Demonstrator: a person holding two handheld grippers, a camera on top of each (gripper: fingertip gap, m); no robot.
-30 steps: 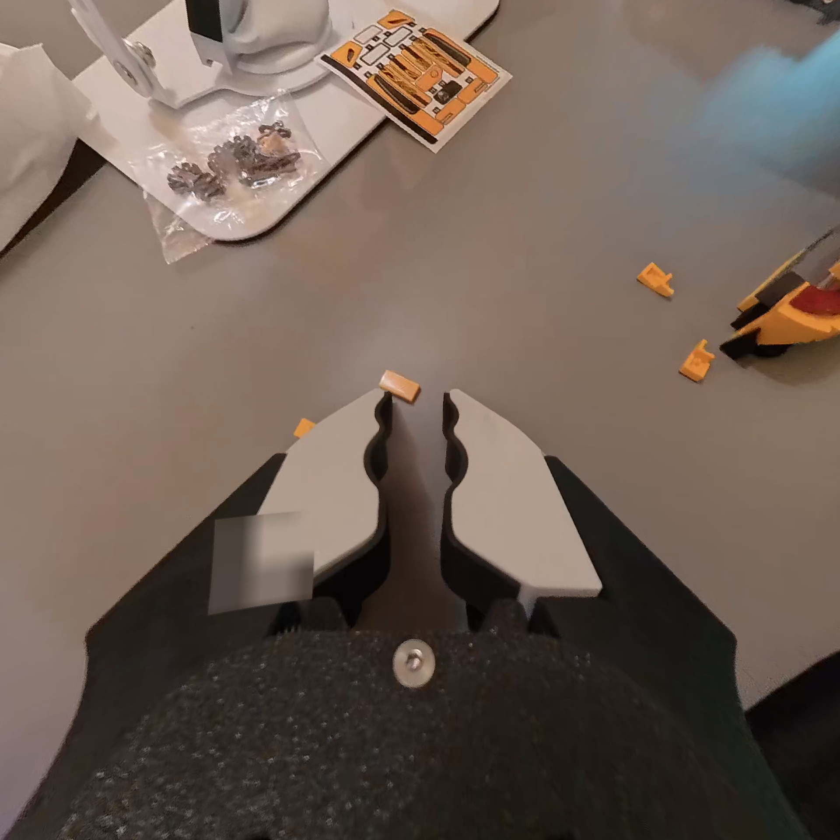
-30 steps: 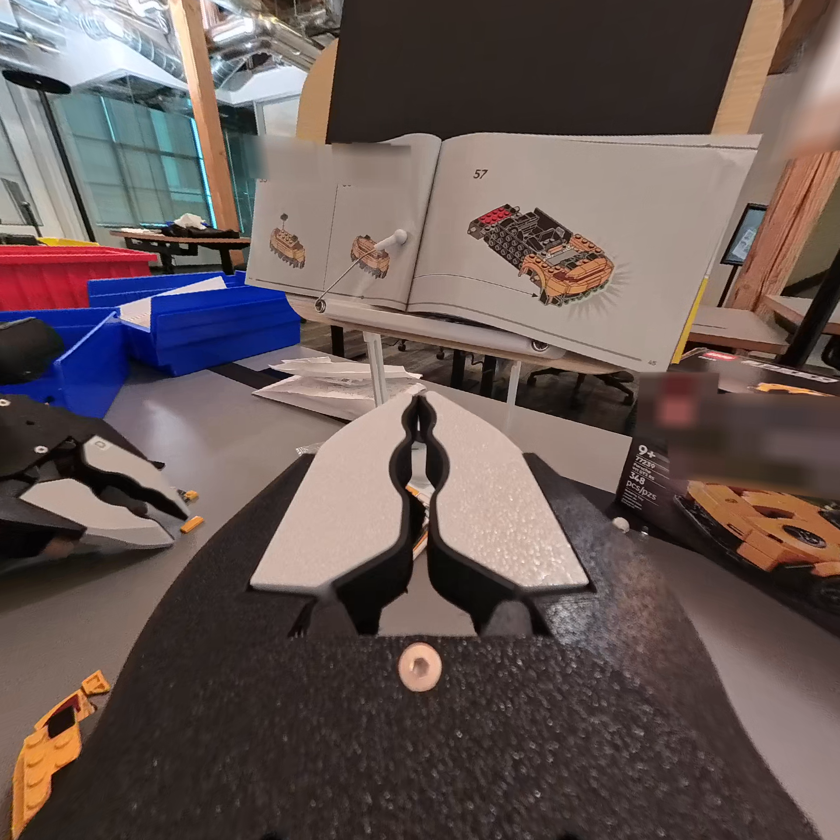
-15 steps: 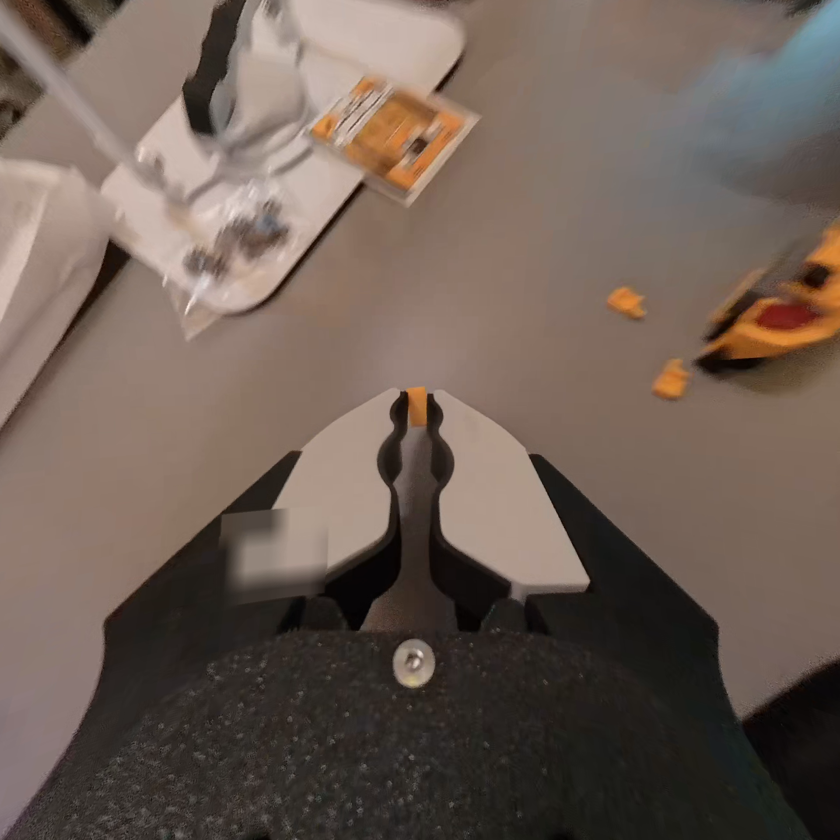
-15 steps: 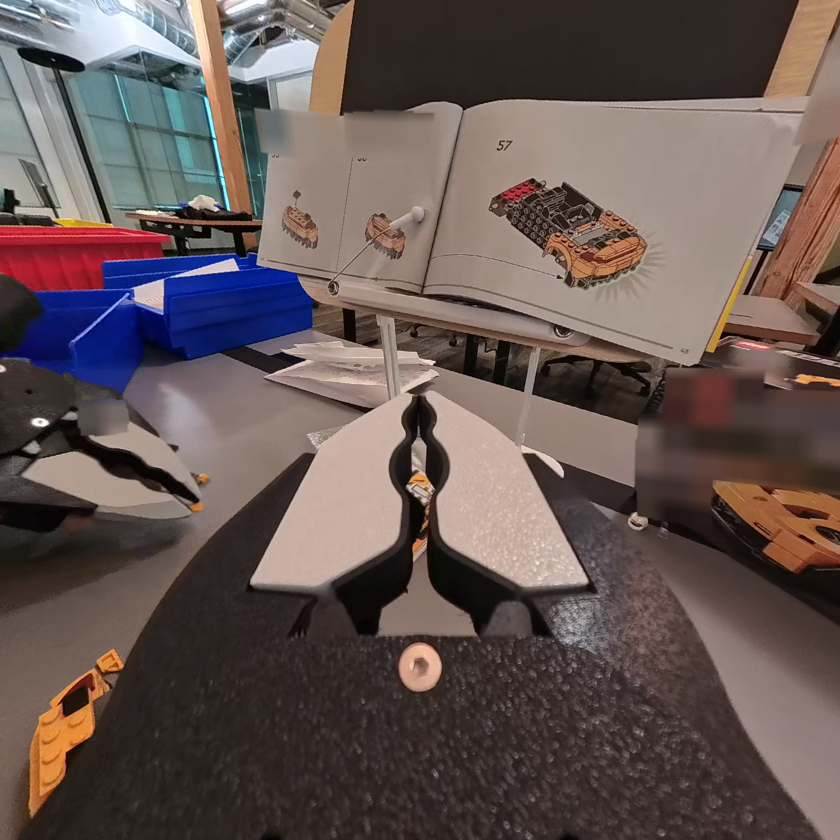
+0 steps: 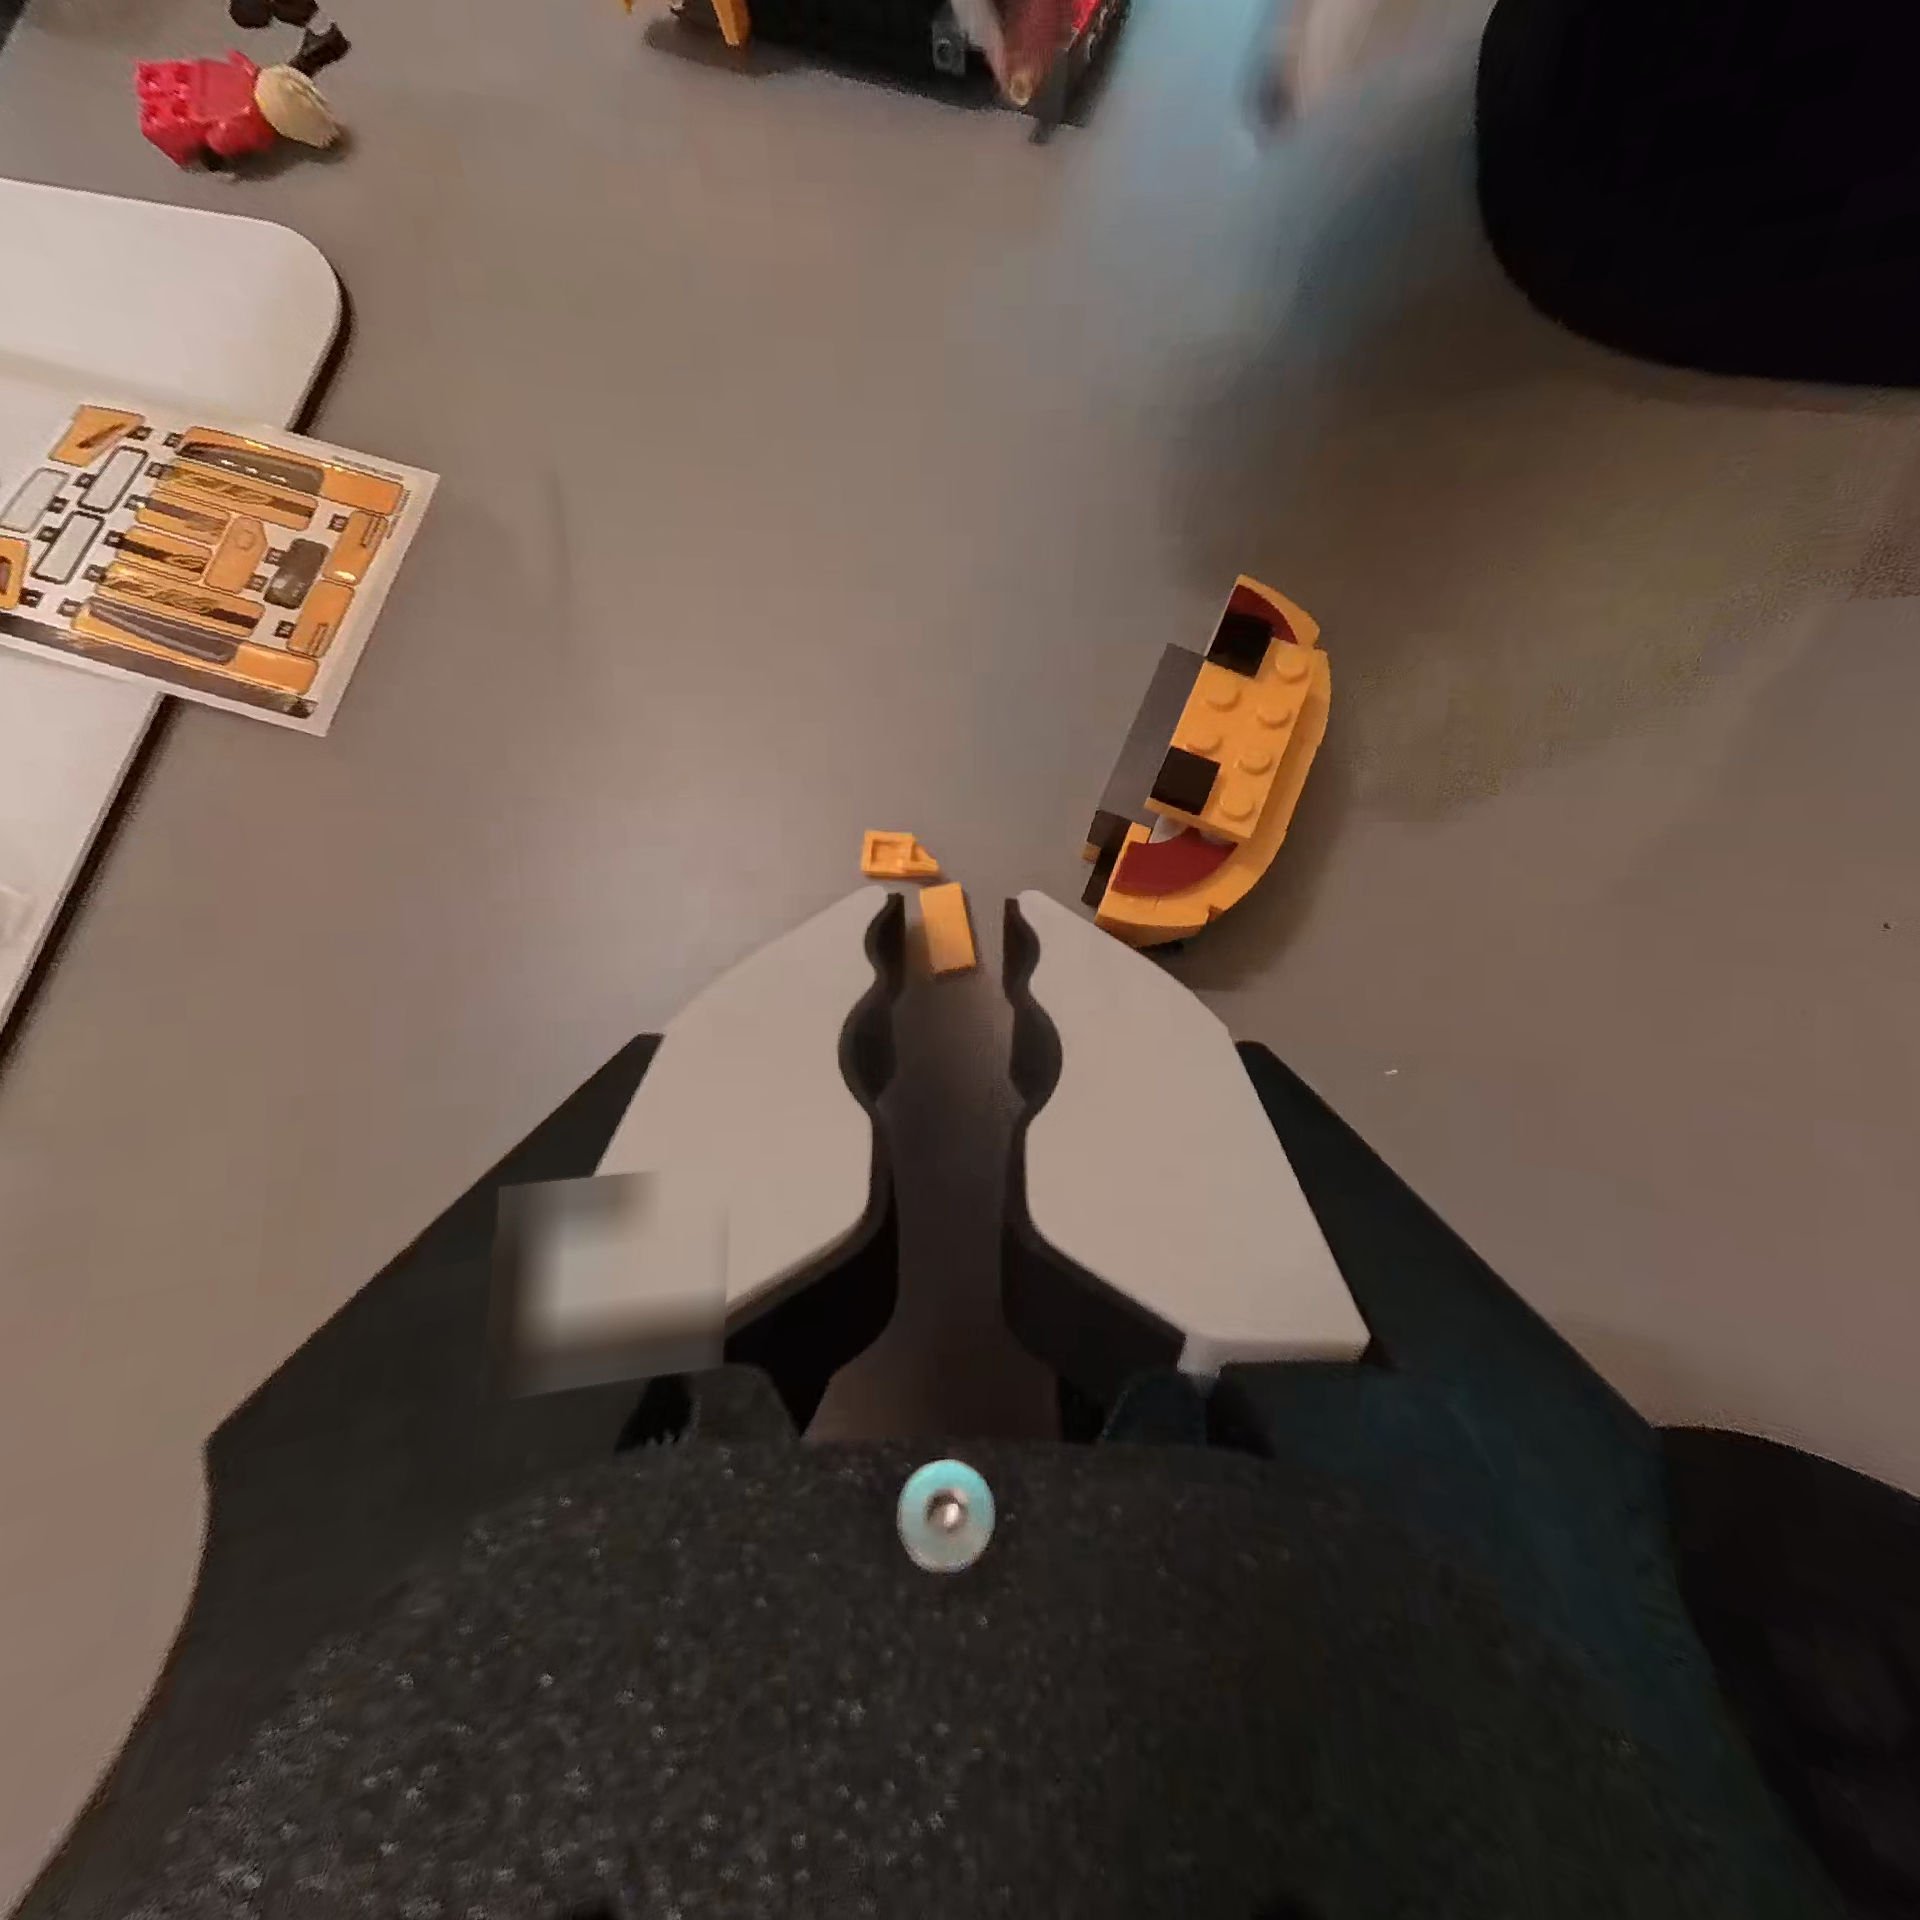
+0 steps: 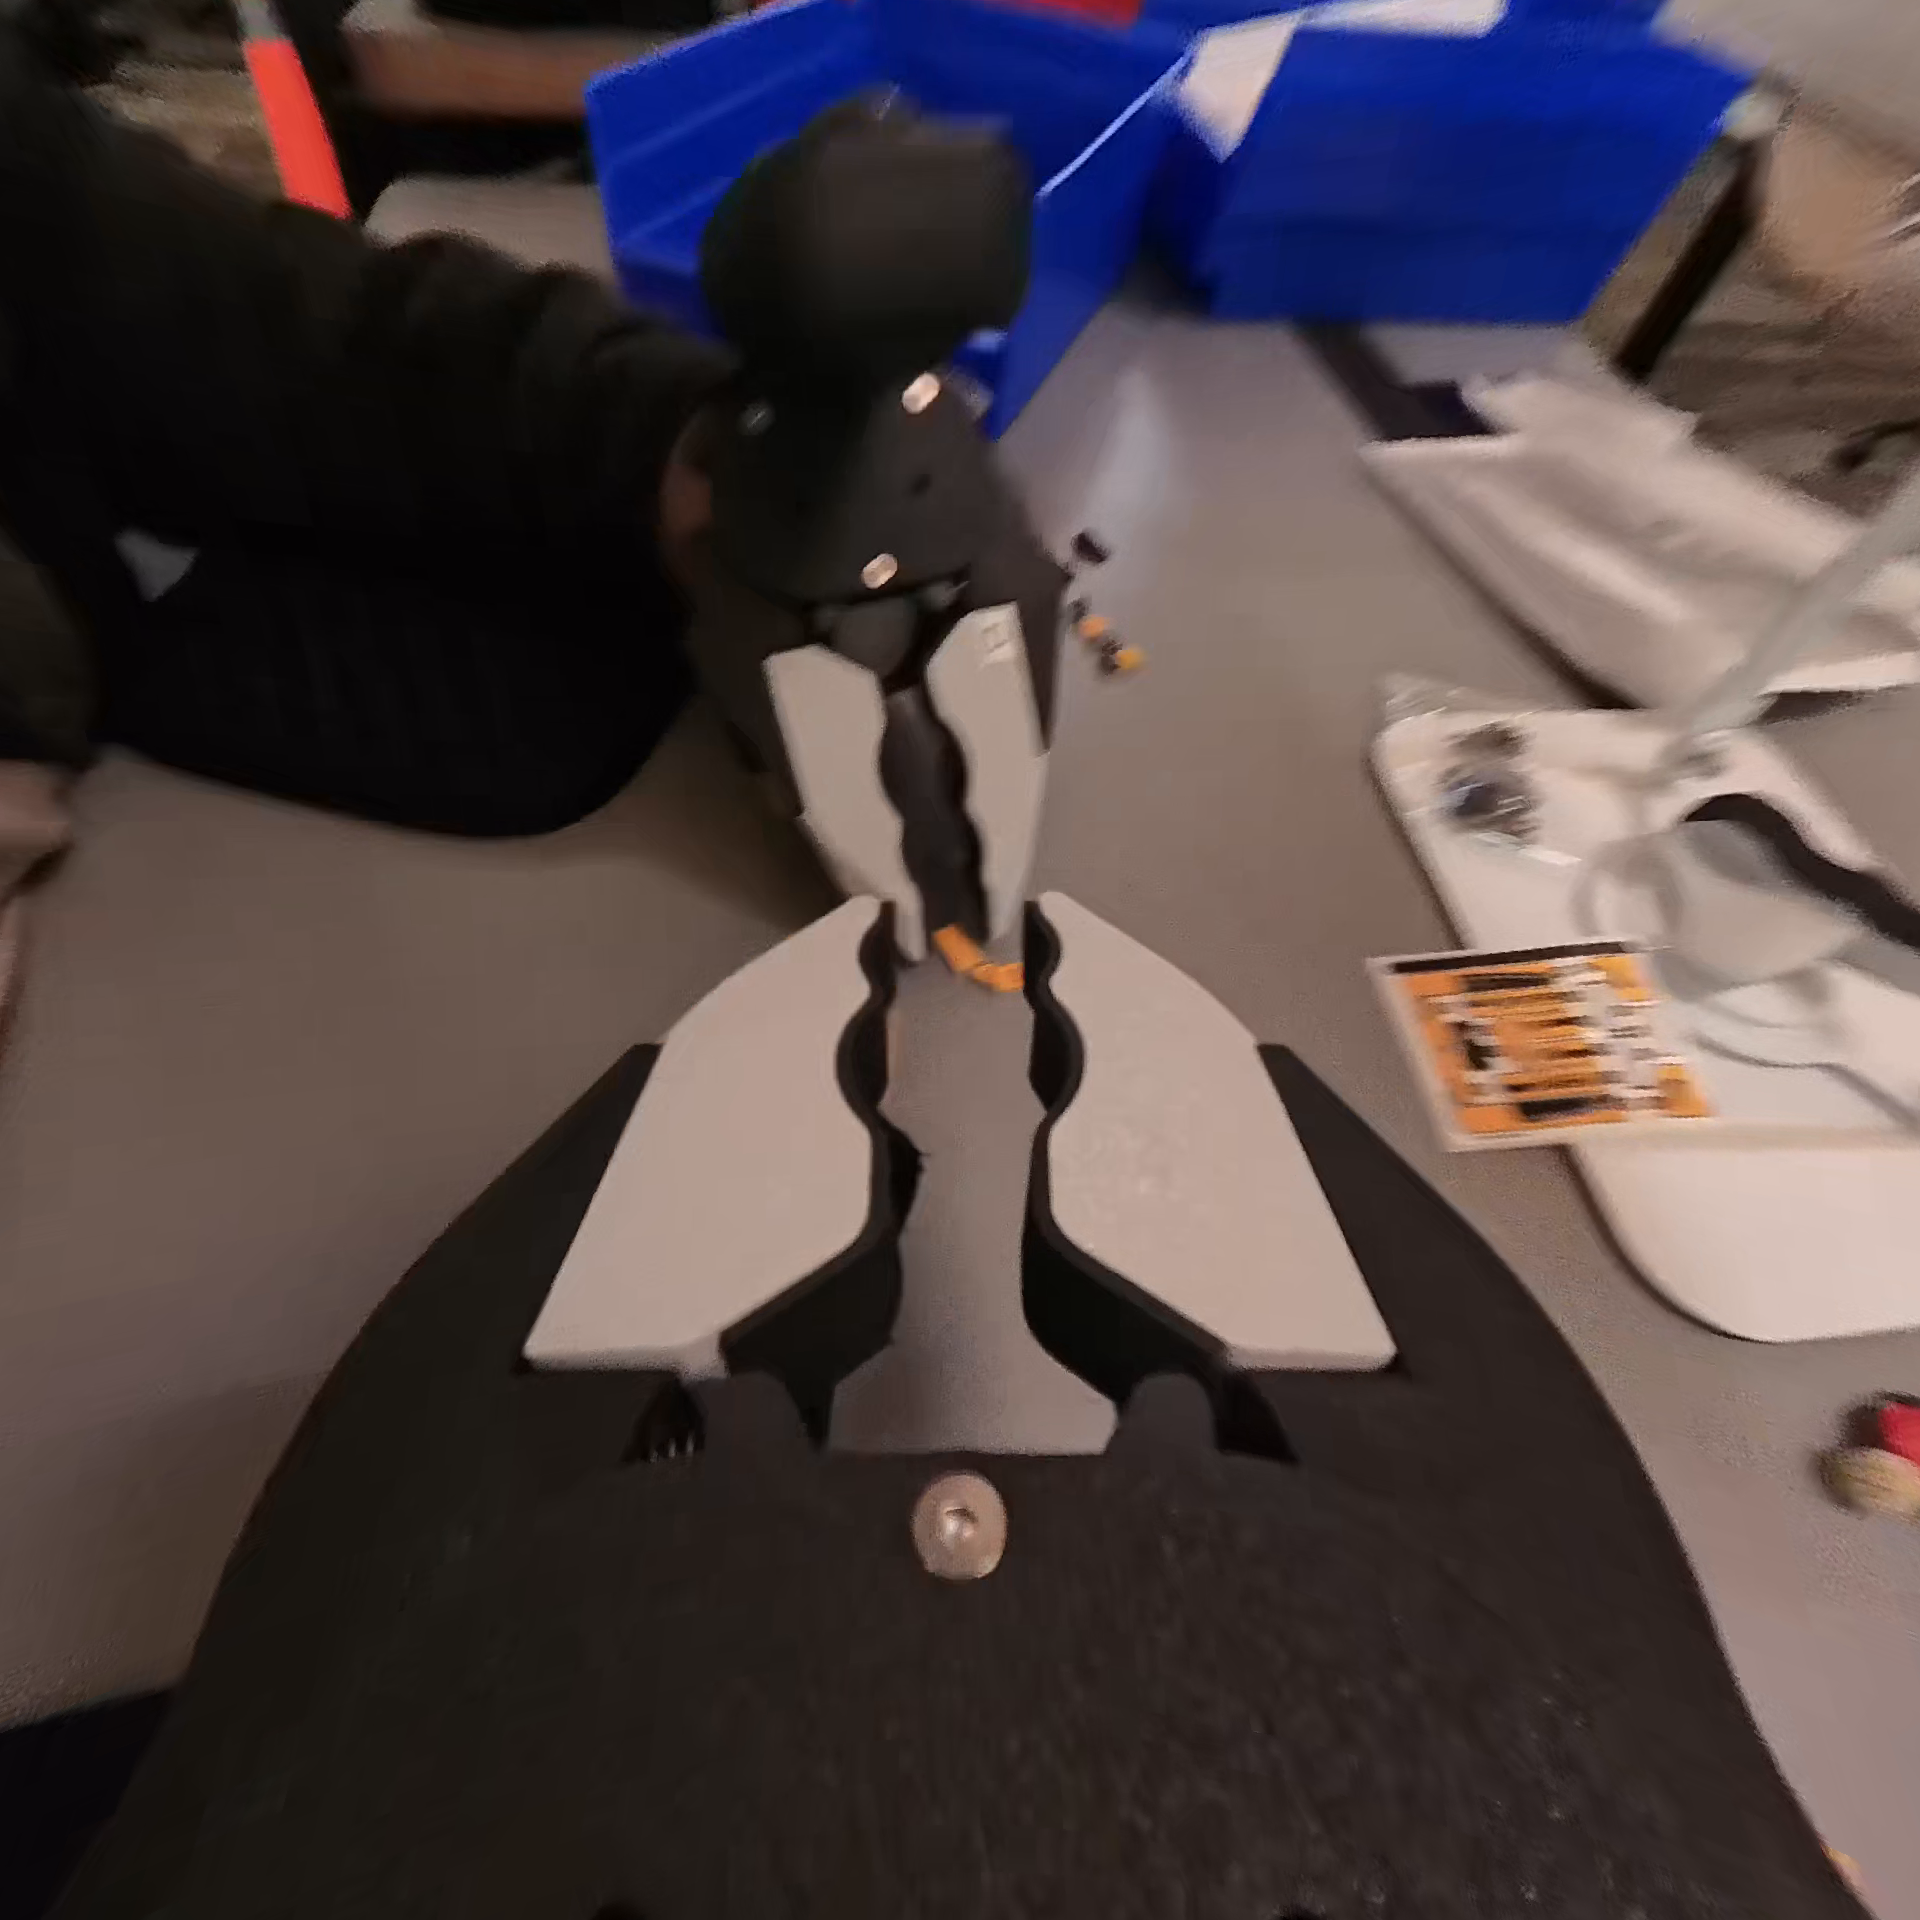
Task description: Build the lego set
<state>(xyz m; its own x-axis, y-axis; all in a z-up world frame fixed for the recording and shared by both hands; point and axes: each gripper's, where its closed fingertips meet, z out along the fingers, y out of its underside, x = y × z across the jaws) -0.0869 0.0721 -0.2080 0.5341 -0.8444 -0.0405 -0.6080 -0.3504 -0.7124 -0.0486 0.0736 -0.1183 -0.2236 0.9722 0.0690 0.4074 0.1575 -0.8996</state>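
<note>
On the grey desk (image 5: 727, 312), the left tool (image 5: 951, 906) hovers with its jaws parted around a small orange tile (image 5: 945, 928), which does not look pinched on either side; whether the tile lies flat on the desk or leans on one finger cannot be told. The right tool (image 6: 956, 914) faces it from the opposite side, jaws also apart and holding nothing, its tips close to the left tool's tips and the same orange tile (image 6: 966, 951).

The risks, as judged from here: the tile is thin and sits loose in a wide gap, so a closing squeeze could flip it or shoot it out sideways. Two tools converge on one small piece, and their tips could knock together or nudge the tile away. A second orange piece (image 5: 896, 857) lies just beyond the left tool's tips and could be swept off in the same move. The half-built orange car section (image 5: 1210, 758) rests just to the right of the left tool; a careless swing could shove it or pop off a brick. Motion blur in the right wrist view suggests speed, which would make each slip likelier.

The count: two tools, two loose orange pieces near the tips, one car section, one sticker sheet (image 5: 197, 566) overlapping a white board (image 5: 156, 301), one red-and-tan figure part (image 5: 229, 104) at the far edge, and at least two blue bins (image 6: 1351, 156).
</note>
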